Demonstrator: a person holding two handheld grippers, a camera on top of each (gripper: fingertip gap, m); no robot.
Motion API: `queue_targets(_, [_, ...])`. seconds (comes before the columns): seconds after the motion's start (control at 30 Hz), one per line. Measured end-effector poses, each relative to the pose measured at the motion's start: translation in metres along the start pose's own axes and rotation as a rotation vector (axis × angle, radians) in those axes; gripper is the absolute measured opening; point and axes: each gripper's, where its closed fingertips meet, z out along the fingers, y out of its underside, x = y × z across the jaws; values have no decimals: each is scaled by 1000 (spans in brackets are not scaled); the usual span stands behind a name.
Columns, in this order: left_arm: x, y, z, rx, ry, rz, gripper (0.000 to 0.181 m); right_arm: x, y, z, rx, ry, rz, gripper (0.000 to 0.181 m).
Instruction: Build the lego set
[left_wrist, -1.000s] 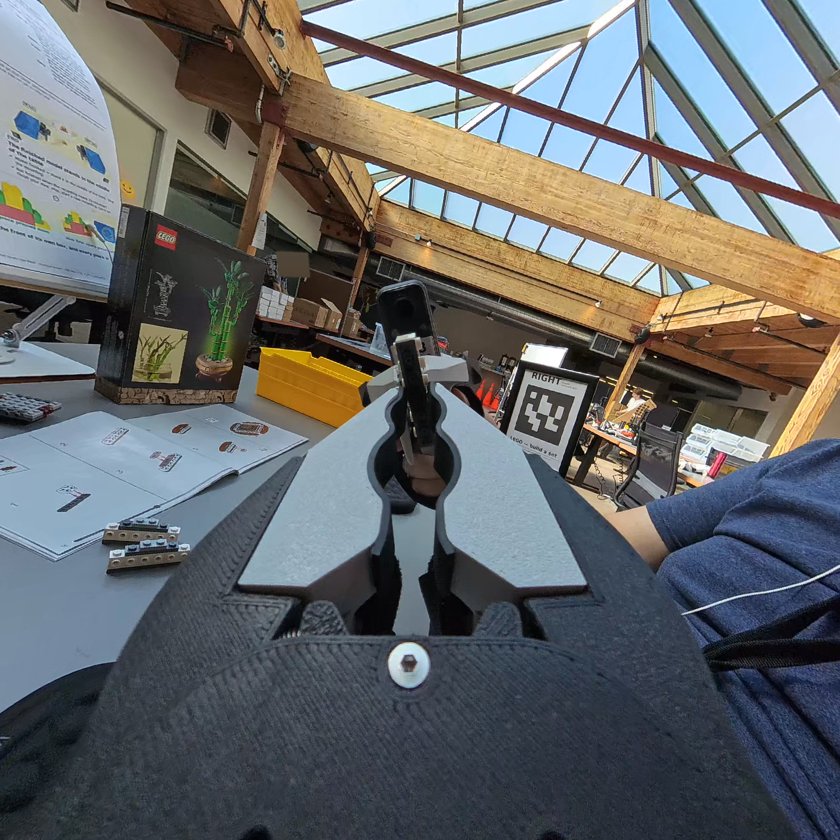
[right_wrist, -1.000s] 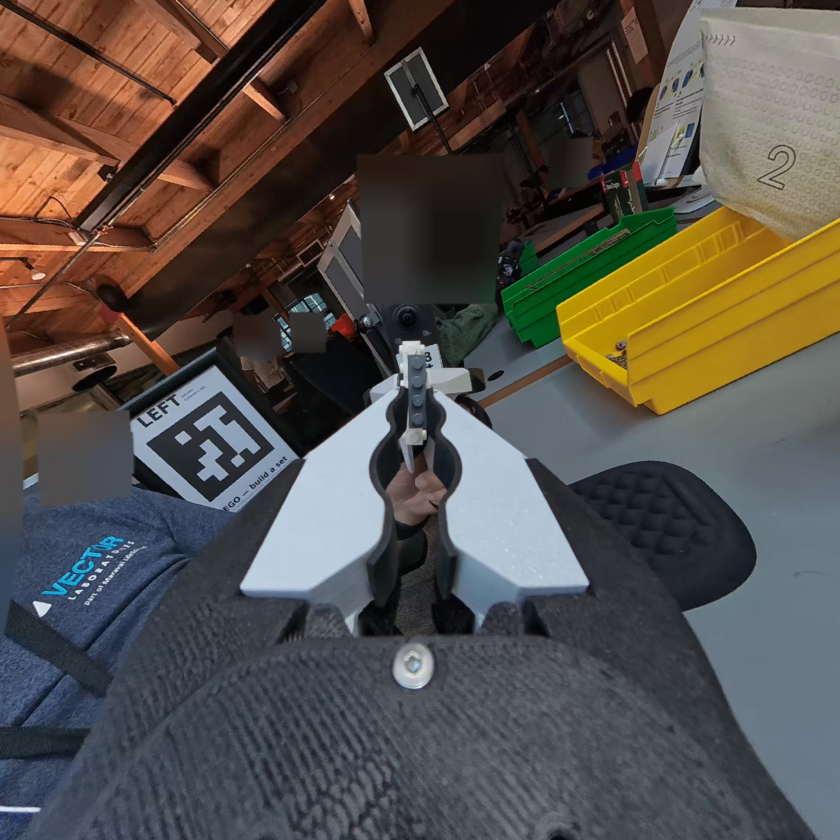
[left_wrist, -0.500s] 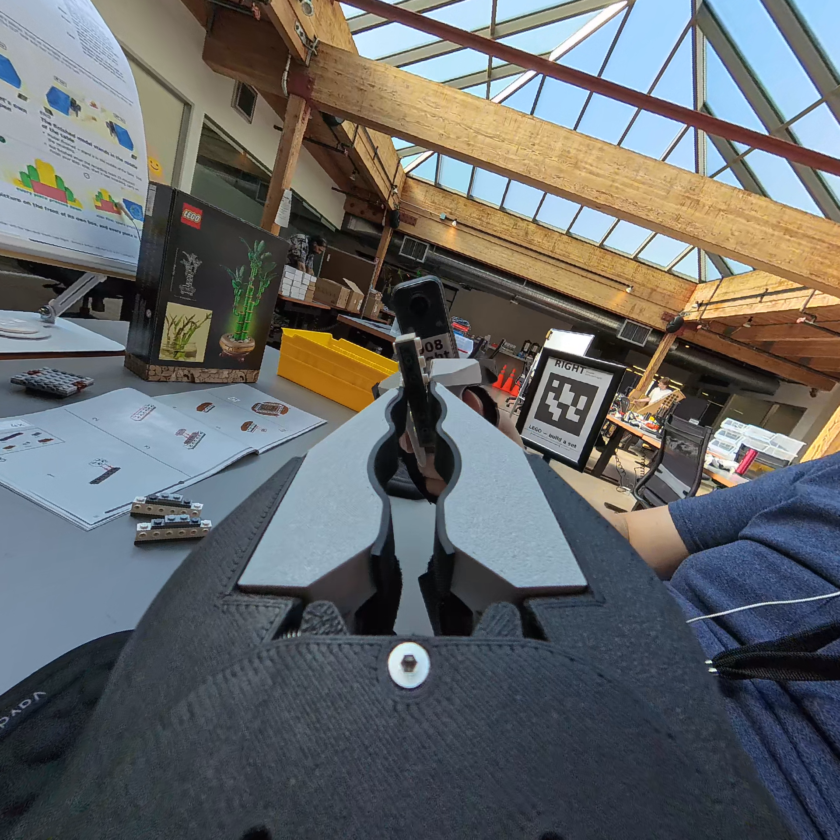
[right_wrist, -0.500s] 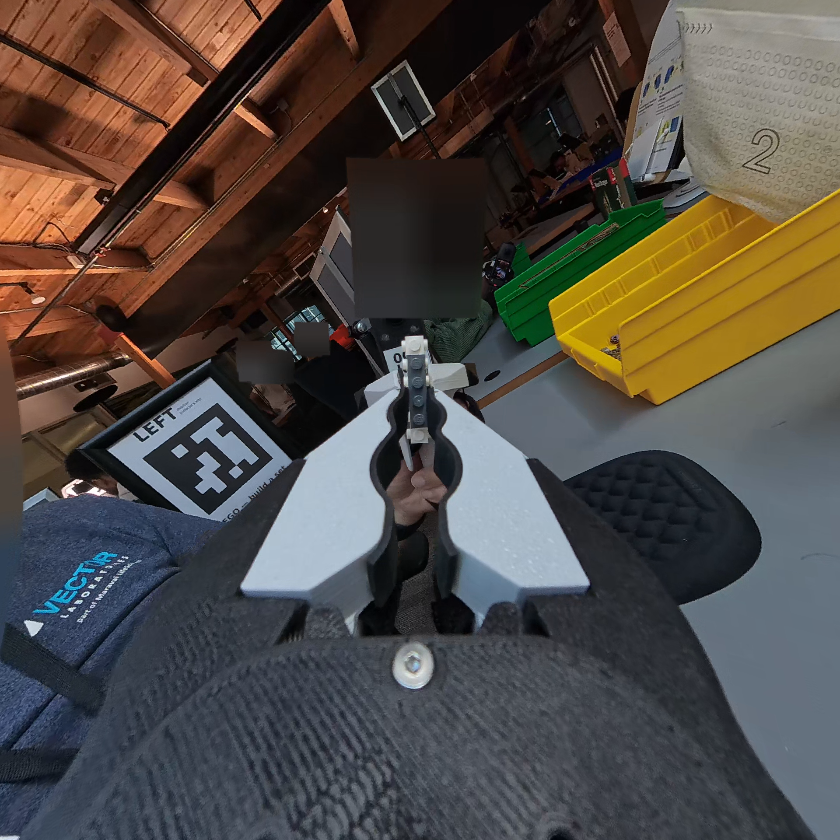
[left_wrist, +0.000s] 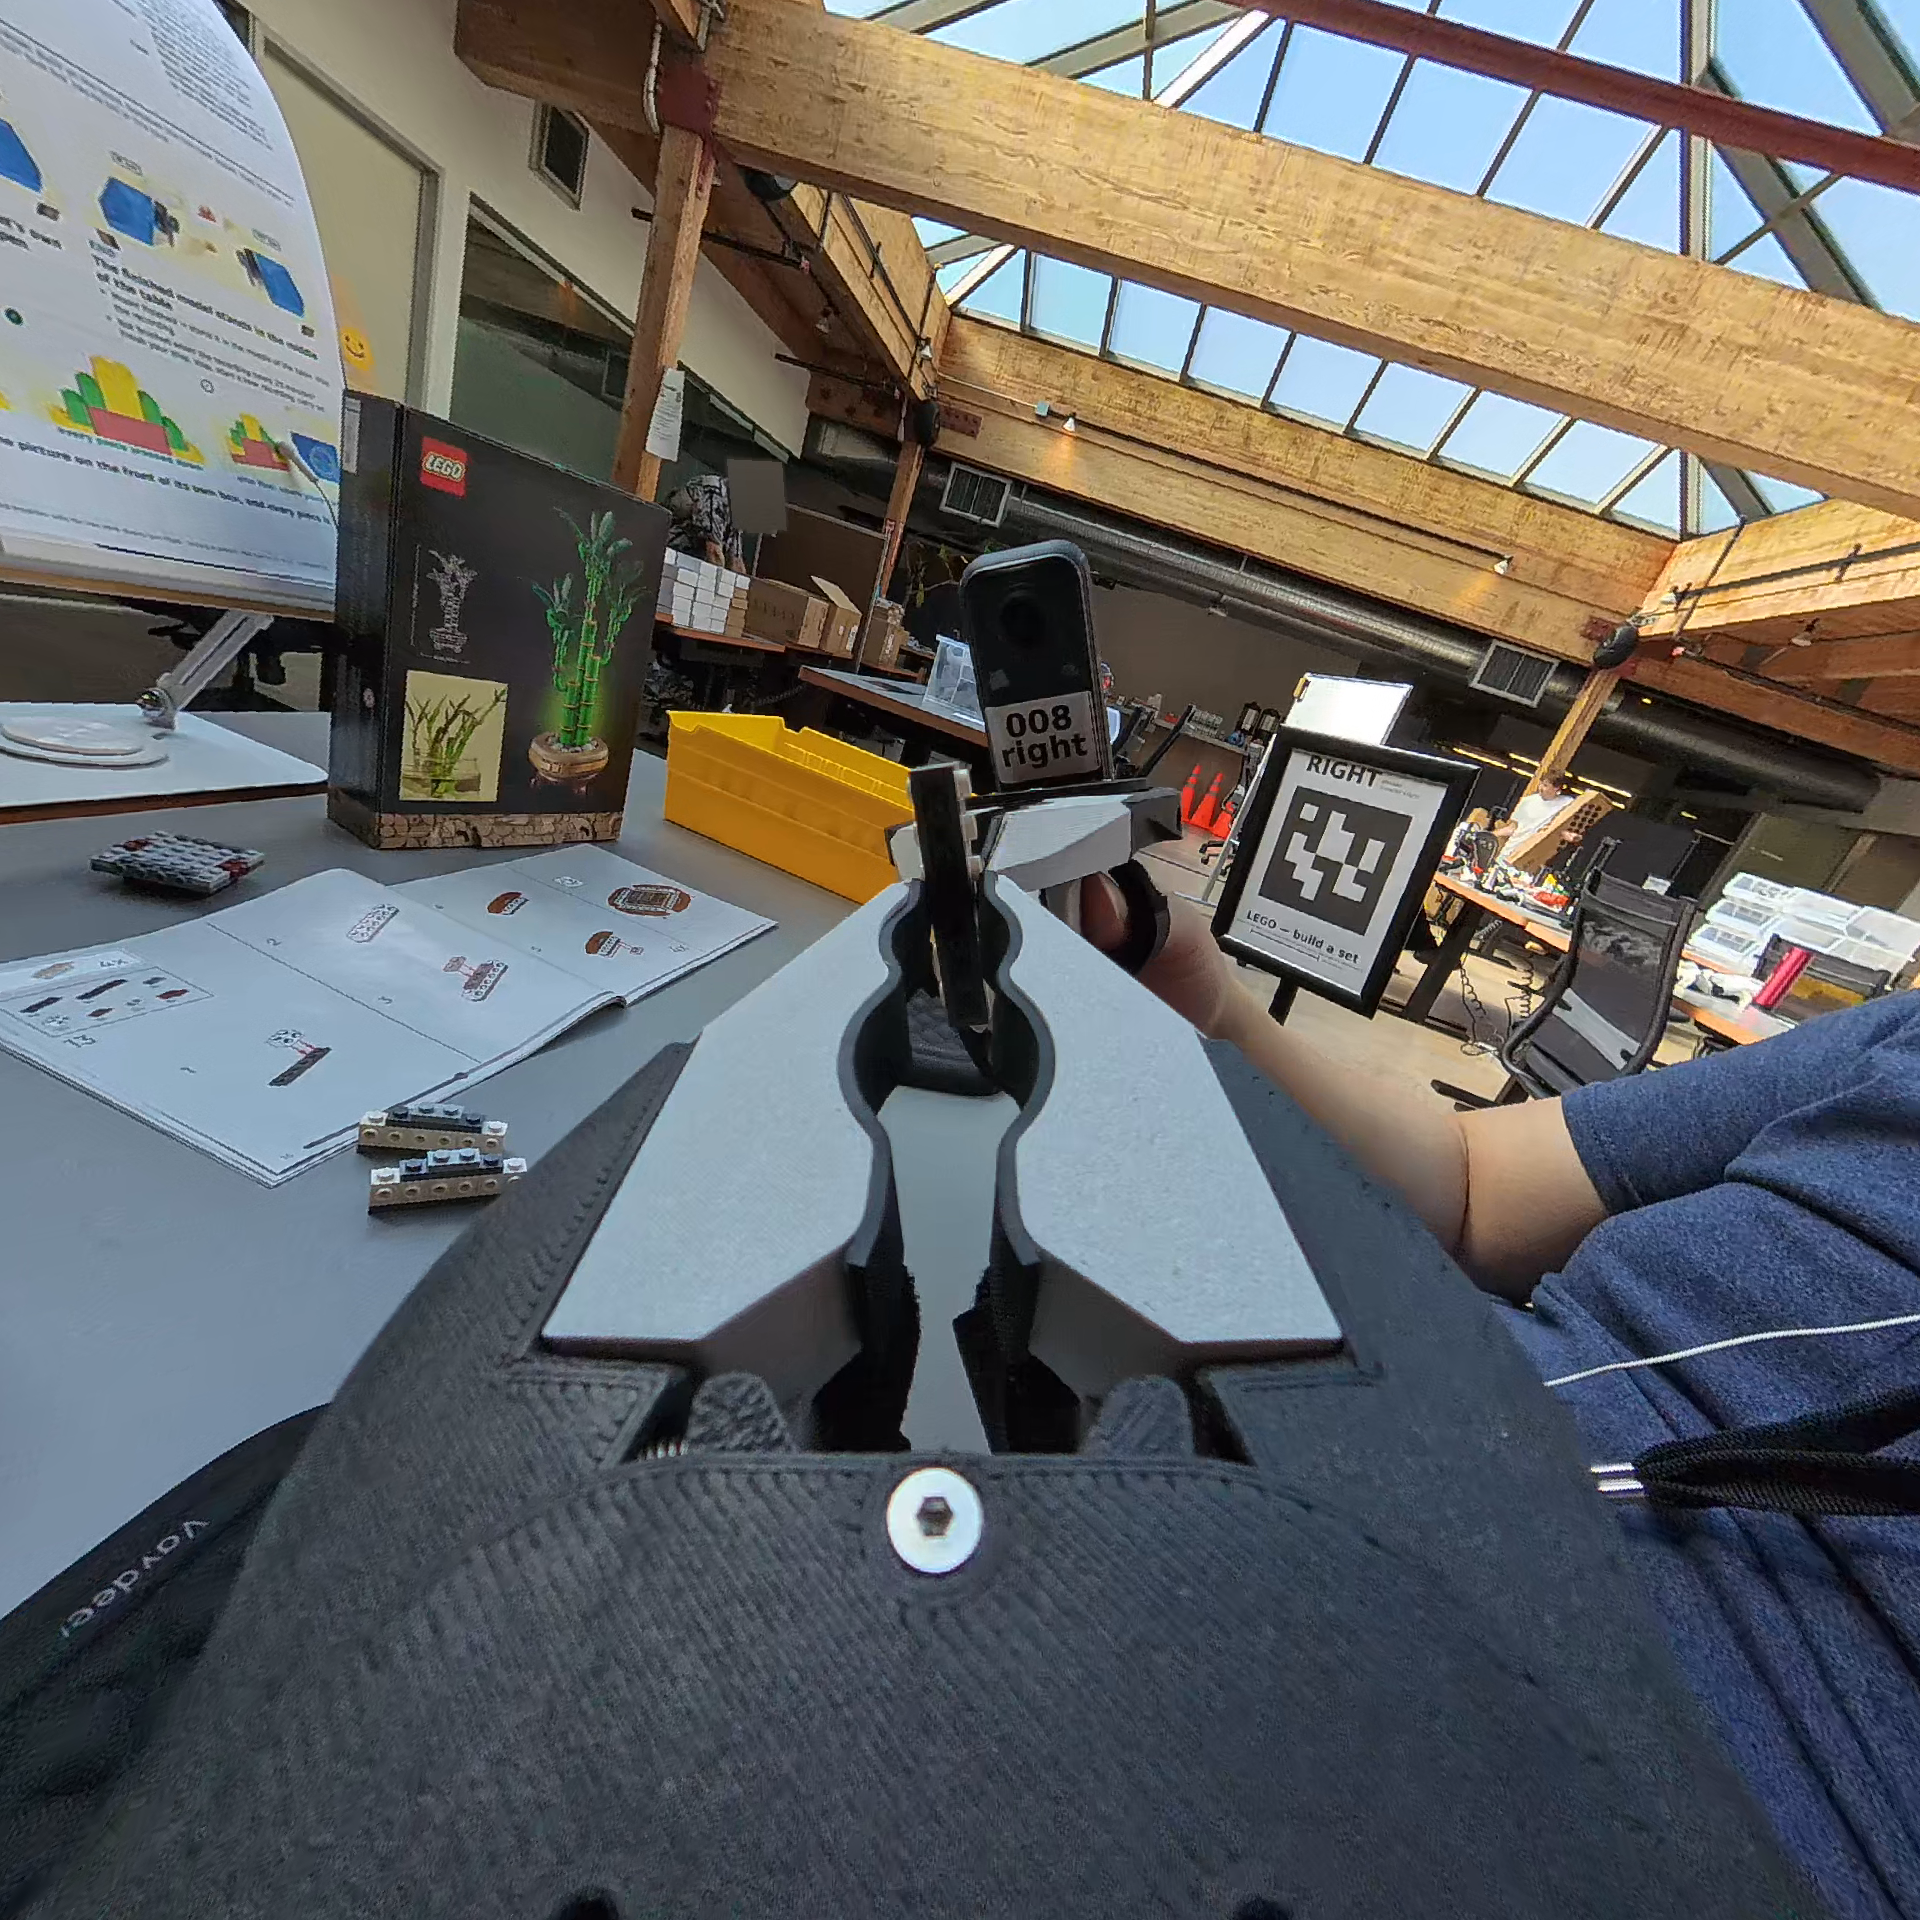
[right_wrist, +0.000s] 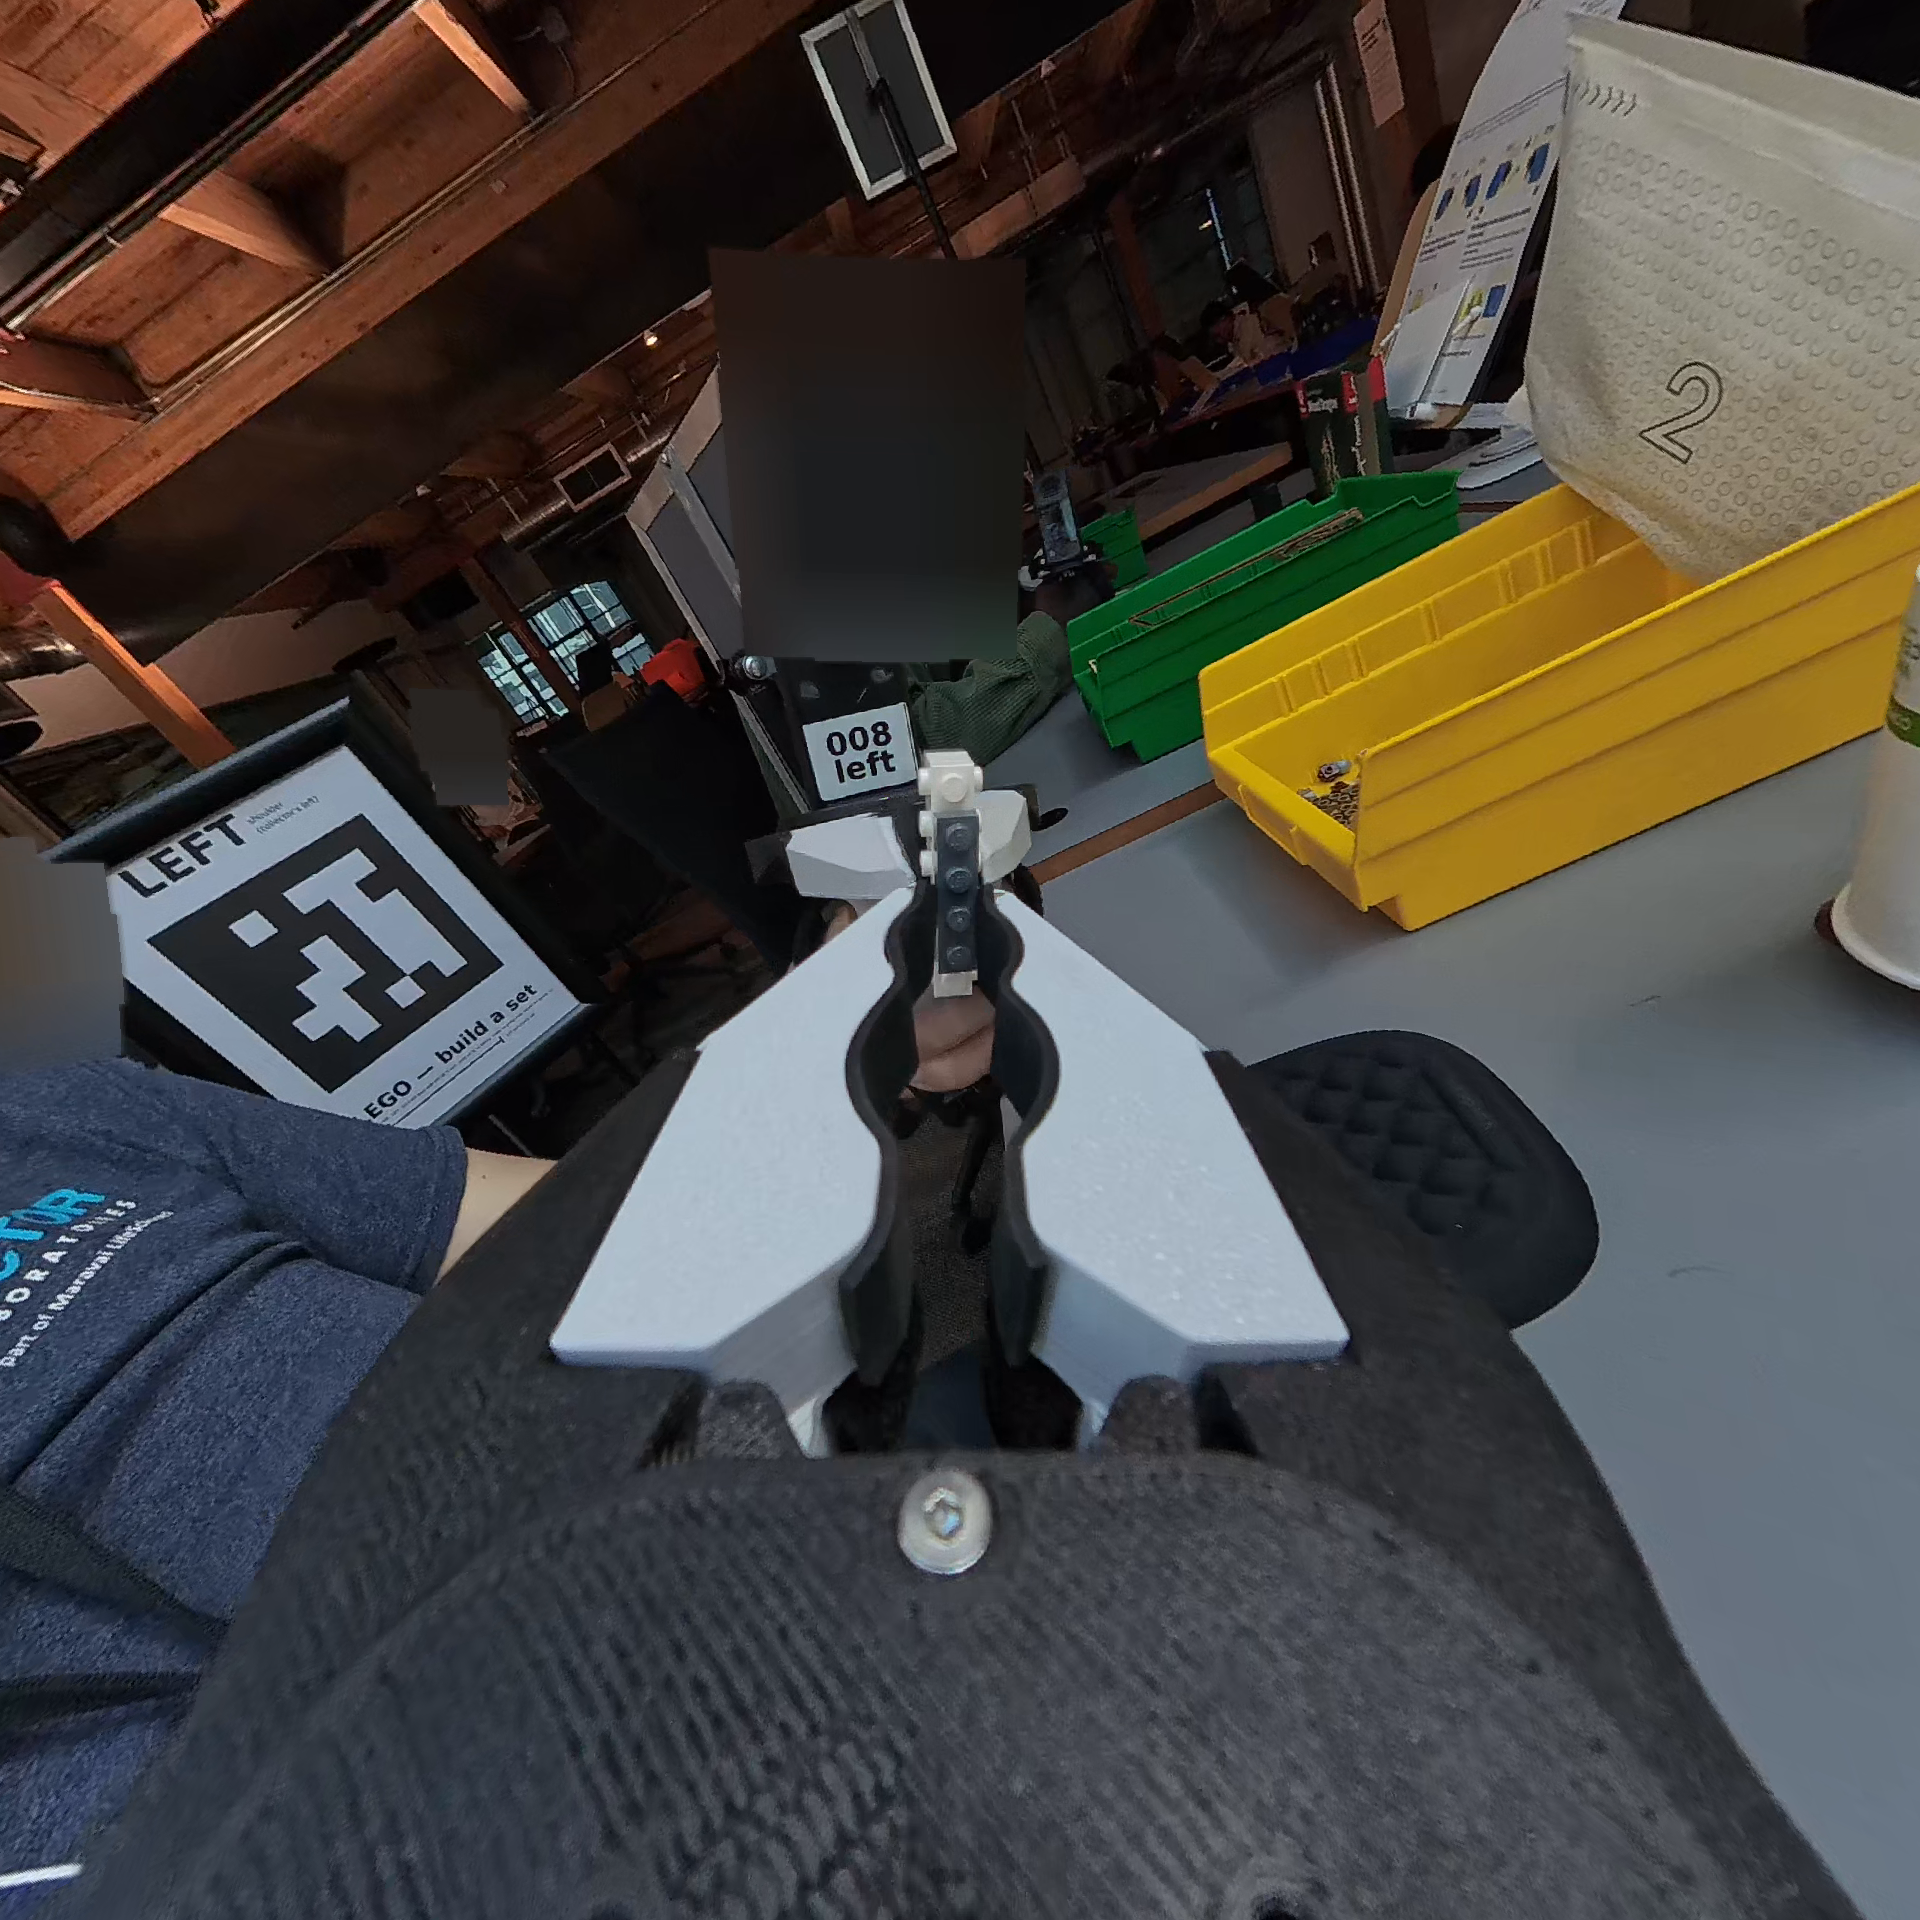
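Observation:
A small lego stack, a dark grey studded plate on white pieces (right_wrist: 954, 894), is held upright in the air over the table edge. My right gripper (right_wrist: 951, 909) is shut on it, with the studs facing that camera. My left gripper (left_wrist: 948, 899) is shut on the same stack (left_wrist: 951, 883), seen there from its dark back. The two grippers meet nose to nose: the right one shows beyond the stack in the left wrist view (left_wrist: 1049, 842), the left one in the right wrist view (right_wrist: 883, 847).
Two small tan-and-black lego builds (left_wrist: 442, 1148) lie by the open instruction booklet (left_wrist: 364, 987). A grey-and-red build (left_wrist: 177, 862), the set's box (left_wrist: 488, 634) and a yellow bin (left_wrist: 779, 800) stand behind. Yellow bin (right_wrist: 1558, 727), green bin (right_wrist: 1247, 603), paper bag (right_wrist: 1745, 312), cup (right_wrist: 1881, 894). The tips of both grippers are at nearly the same place.
Both grippers stay shut on the stack and have swung together, so both views show more of the table. In the left wrist view the right gripper now sits off to the right of the stack.

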Motion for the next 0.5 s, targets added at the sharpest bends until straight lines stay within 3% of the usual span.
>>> queue_targets(0.03, [0,1,0,-7,-2,2,6,1,1,0,-9,13,-13,6])
queue_targets(0.5, [12,2,0,-5,119,-102,6,-13,3,-3,-38,-53,-28,6])
